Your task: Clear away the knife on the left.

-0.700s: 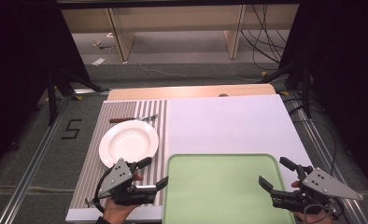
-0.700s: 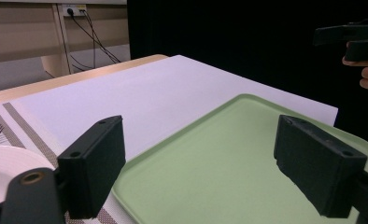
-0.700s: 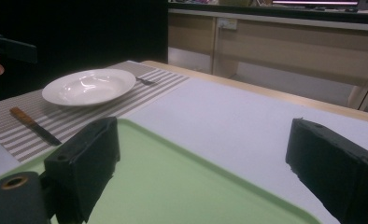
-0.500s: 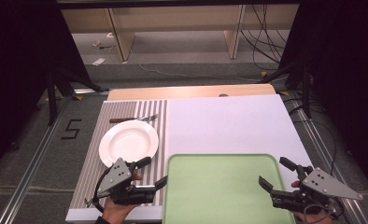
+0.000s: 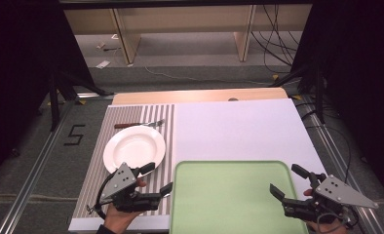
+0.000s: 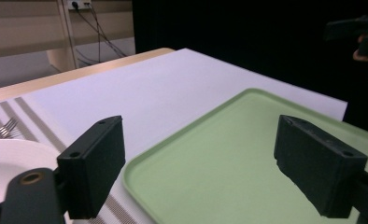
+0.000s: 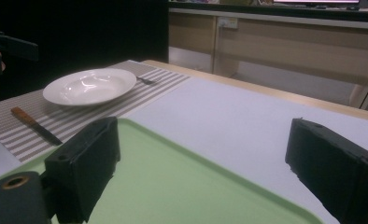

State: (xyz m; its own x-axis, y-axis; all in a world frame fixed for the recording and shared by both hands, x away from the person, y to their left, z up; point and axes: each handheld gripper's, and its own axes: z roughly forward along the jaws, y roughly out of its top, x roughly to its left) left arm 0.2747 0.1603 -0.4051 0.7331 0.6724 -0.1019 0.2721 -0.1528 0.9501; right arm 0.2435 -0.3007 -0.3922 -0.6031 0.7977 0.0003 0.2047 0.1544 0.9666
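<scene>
A green tray (image 5: 231, 197) lies bare at the near edge of the white tabletop (image 5: 239, 129), and beside it an equally bare white plate (image 5: 134, 147) sits on the striped placemat (image 5: 95, 165), a fork (image 5: 140, 125) just beyond its far rim and a wooden-handled knife (image 7: 35, 125) on the mat nearby. The left gripper (image 5: 157, 179) hangs over the tray's left edge and the right gripper (image 5: 287, 181) over its right edge, both with jaws spread wide and holding nothing. The far half of the white top lies open.
</scene>
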